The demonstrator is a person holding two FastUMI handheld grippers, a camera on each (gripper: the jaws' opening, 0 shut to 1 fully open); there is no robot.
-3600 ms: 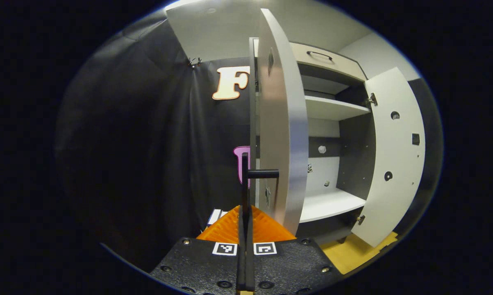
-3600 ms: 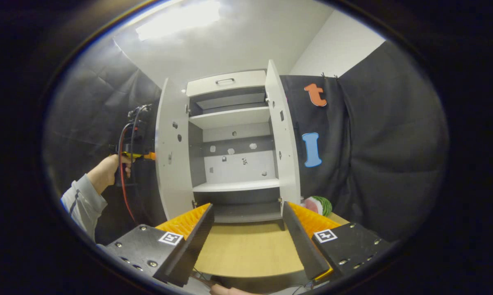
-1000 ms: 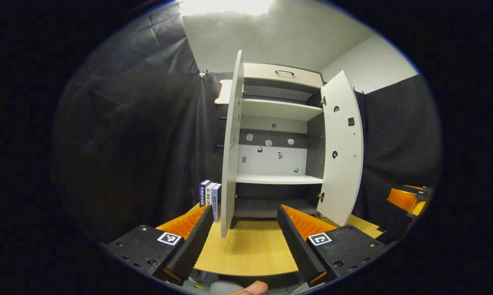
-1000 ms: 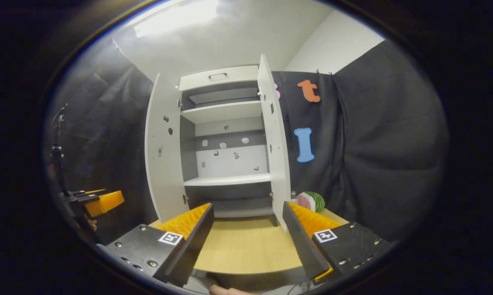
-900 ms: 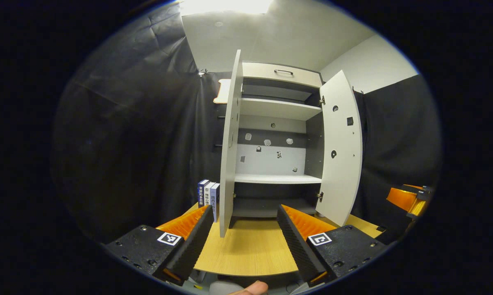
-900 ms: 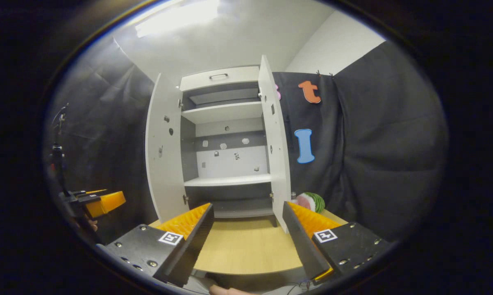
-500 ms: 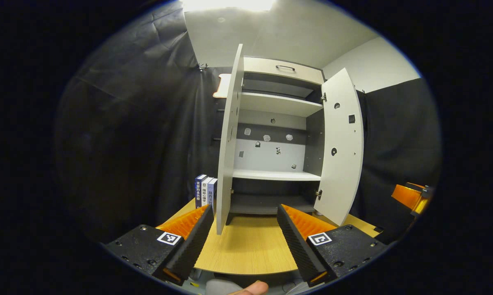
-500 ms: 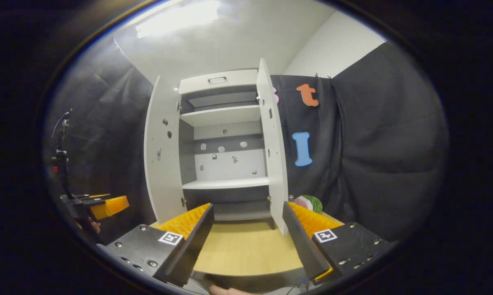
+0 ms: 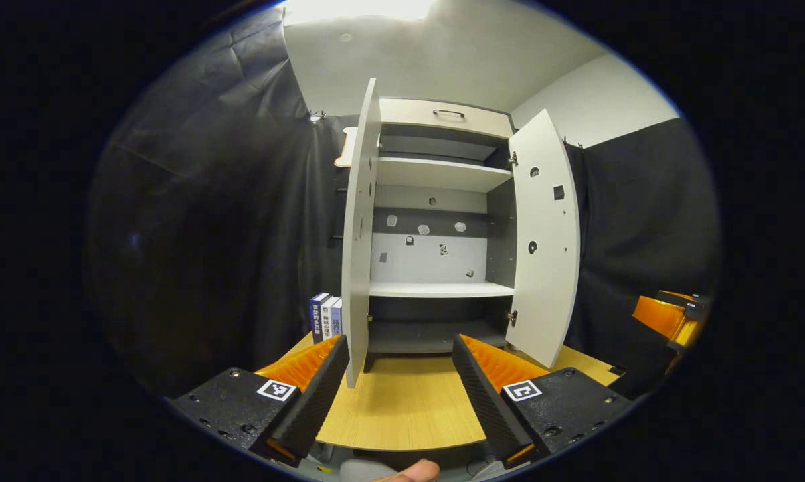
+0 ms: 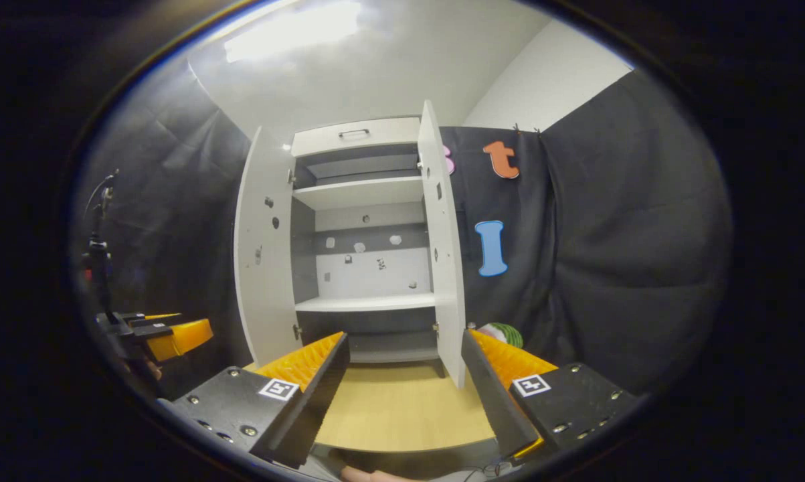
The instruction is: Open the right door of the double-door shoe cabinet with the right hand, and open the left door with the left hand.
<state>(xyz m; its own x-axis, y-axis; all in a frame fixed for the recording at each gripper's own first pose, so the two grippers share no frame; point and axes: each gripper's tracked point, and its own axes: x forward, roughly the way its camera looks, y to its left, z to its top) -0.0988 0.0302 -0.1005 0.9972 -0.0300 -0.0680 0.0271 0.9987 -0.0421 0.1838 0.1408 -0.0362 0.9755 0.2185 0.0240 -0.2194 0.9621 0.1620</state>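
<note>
The white shoe cabinet [image 9: 439,289] stands on the wooden table with both doors swung wide. In the left gripper view its left door [image 9: 356,234] is seen almost edge-on and its right door [image 9: 544,234] faces inward. My left gripper [image 9: 399,395] is open, held back over the table's near edge, touching nothing. The right gripper view has the left door [image 10: 263,254] and right door [image 10: 443,248] framing bare shelves. My right gripper [image 10: 402,395] is open too, well short of the cabinet. Each gripper shows at the side of the other's view [image 10: 171,335] [image 9: 670,316].
Three books [image 9: 325,314] stand upright left of the cabinet. A watermelon-patterned object [image 10: 504,331] lies right of it. The wooden table [image 9: 402,408] stretches between my fingers and the cabinet. A drawer with a dark handle [image 9: 445,114] tops the cabinet. Black cloth hangs all around.
Earlier my left gripper was shut on the left door's handle; it has let go and drawn back, open. Over the last second both views drift slightly; the doors stay open.
</note>
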